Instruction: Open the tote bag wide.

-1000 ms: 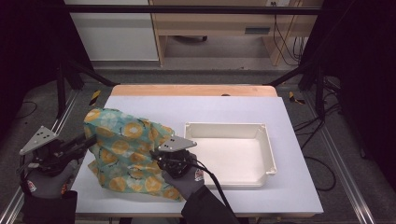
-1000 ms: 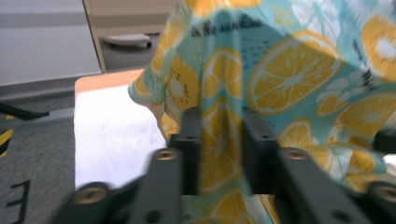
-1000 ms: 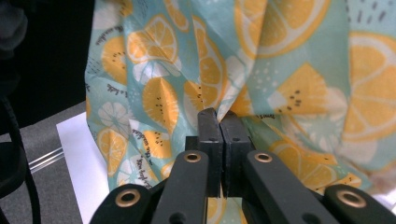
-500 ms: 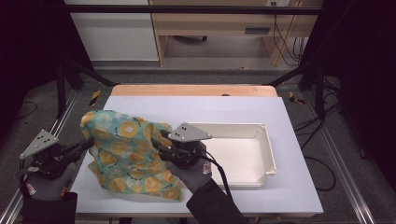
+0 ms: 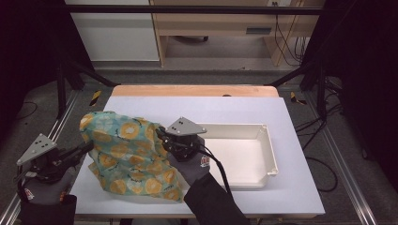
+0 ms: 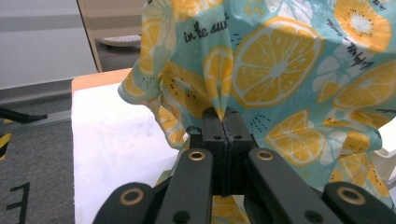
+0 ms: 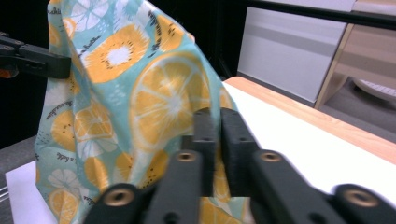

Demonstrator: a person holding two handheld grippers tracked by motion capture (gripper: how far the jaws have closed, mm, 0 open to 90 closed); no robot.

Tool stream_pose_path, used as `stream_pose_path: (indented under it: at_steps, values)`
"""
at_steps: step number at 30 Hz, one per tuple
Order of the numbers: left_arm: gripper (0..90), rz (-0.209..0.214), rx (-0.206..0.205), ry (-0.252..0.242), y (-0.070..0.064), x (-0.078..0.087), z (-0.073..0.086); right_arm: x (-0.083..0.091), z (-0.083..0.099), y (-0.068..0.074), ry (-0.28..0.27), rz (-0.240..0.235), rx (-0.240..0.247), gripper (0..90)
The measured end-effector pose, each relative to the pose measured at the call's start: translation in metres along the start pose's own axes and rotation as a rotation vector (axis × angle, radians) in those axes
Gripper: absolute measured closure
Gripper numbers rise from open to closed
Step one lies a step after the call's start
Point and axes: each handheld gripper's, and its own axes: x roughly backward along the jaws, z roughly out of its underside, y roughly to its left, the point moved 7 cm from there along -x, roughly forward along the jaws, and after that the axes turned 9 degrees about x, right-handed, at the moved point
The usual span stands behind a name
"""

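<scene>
Soft citrus-print cloth (image 5: 129, 157) hangs crumpled between both grippers — left gripper (image 6: 223, 122) pinches its 9 o'clock edge, right gripper (image 7: 215, 122) its 3 o'clock edge — beside a rigid white rectangular tray (image 5: 263, 140).

cloth (image 5: 126, 154) hides the tray's (image 5: 263, 140) left end.

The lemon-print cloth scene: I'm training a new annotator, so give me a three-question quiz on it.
1. True or false: the left tool is shut on the cloth.
2. The white tray holds: A) the cloth B) nothing visible C) a cup.
3. Fill in: the right tool grips the cloth's edge nearest the ____.

Key: 1 true; 2 B; 3 tray.
</scene>
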Motion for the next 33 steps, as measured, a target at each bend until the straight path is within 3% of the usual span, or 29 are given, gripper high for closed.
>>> stream_pose_path:
  at_steps: [8, 11, 14, 18, 22, 33]
  values:
    - [89.7, 0.008, 0.007, -0.011, -0.002, 0.004, -0.001, 0.021, -0.014, -0.004, -0.059, 0.007, -0.018, 90.0]
    - [89.7, 0.004, 0.002, -0.010, -0.003, 0.007, 0.001, 0.030, -0.024, 0.001, -0.097, -0.006, -0.010, 90.0]
    - [89.7, 0.000, -0.002, -0.006, -0.003, 0.011, 0.006, 0.034, -0.026, 0.011, -0.096, -0.039, 0.004, 90.0]
    - [89.7, -0.003, -0.001, 0.003, -0.002, 0.013, 0.014, 0.032, -0.018, 0.022, -0.075, -0.086, 0.000, 90.0]
    - [89.6, -0.009, 0.003, 0.024, 0.000, 0.011, 0.025, 0.024, 0.002, 0.035, -0.040, -0.131, -0.017, 90.0]
    - [89.3, -0.022, 0.013, 0.072, 0.007, -0.003, 0.039, -0.002, 0.039, 0.036, 0.059, -0.132, -0.051, 90.0]
